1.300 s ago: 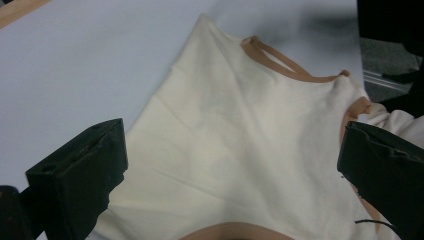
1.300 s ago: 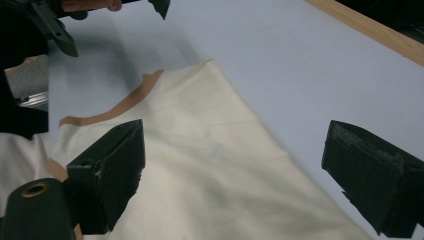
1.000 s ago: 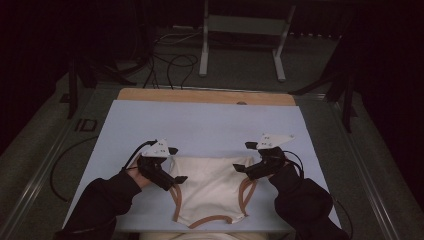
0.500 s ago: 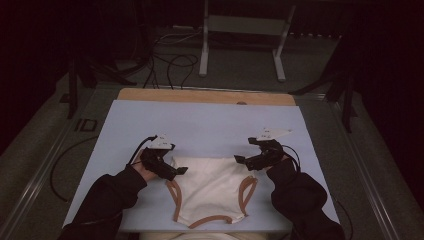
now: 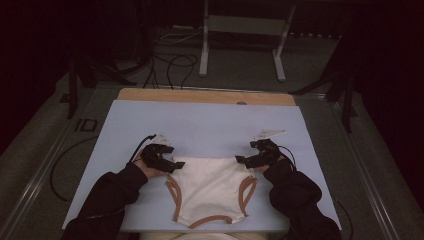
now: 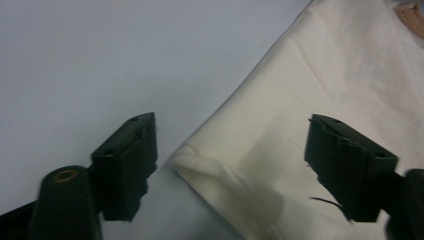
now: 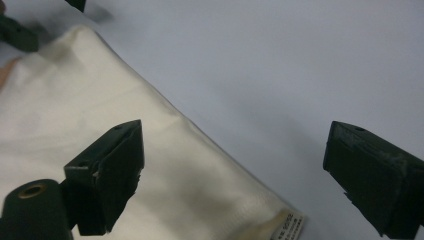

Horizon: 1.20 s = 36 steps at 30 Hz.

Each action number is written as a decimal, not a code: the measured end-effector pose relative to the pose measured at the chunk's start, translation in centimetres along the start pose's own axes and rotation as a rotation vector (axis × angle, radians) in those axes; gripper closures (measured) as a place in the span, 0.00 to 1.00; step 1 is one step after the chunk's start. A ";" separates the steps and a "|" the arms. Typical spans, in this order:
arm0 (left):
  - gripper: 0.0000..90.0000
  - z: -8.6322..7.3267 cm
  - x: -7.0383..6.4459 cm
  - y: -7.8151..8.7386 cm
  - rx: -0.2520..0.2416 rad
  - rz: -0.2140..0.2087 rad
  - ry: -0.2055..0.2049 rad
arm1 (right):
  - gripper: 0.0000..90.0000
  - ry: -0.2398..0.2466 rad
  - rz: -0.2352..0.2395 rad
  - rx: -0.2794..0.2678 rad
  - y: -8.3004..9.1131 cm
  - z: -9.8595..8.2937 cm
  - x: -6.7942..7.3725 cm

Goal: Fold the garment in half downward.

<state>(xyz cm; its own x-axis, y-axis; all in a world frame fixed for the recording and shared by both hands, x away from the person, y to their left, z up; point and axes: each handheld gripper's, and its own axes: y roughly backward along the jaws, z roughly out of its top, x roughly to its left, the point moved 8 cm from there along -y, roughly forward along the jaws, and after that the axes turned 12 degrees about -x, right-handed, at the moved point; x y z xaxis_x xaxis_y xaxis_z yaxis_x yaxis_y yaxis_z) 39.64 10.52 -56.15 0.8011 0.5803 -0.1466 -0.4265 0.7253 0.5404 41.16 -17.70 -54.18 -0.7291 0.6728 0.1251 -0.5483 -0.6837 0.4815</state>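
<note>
A cream garment with brown-trimmed leg openings lies flat on the pale blue mat, near the person's edge. My left gripper is at its upper left corner, jaws open. In the left gripper view the gripper straddles the corner's stitched hem, with the cloth running away to the right. My right gripper is open at the upper right corner. The right gripper view has that gripper spread over the cloth's edge, a small white label below.
The mat's far half is bare. A wooden strip borders its far edge. Beyond the table, a metal stand and loose cables sit on the dark floor. Dark sleeves enter from the bottom.
Both hands have edged slightly away from the person, staying at the garment's upper corners. The garment lies much as before.
</note>
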 end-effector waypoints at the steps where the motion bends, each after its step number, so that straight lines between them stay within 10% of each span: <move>1: 0.26 -0.3 0.3 -0.2 0.010 0.019 -0.007 | 0.15 -0.004 -0.003 0.015 -0.2 -0.4 -0.1; 7: 0.36 -1.3 1.0 -0.7 0.035 0.029 -0.011 | 0.25 -0.032 -0.011 0.075 -0.8 -2.2 -0.9; 19: 0.59 -1.5 1.4 -0.5 0.036 0.030 -0.050 | 0.88 0.016 0.017 0.164 -0.2 -3.5 -0.4; 29: 0.92 -1.4 0.8 -0.5 0.053 -0.026 -0.021 | 0.94 0.034 0.021 0.178 -0.1 -3.4 -0.1; 36: 0.98 -0.5 1.1 0.5 0.017 0.034 -0.032 | 0.95 0.042 0.024 0.149 0.5 -2.8 -0.2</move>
<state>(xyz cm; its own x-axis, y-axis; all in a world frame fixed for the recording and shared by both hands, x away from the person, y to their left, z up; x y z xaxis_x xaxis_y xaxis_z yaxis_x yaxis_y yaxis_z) 40.06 11.72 -56.50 0.7996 0.5919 -0.1012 -0.4466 0.6989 0.5586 39.87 -18.93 -56.38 -0.7595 0.6422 0.1037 -0.4657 -0.6480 0.6027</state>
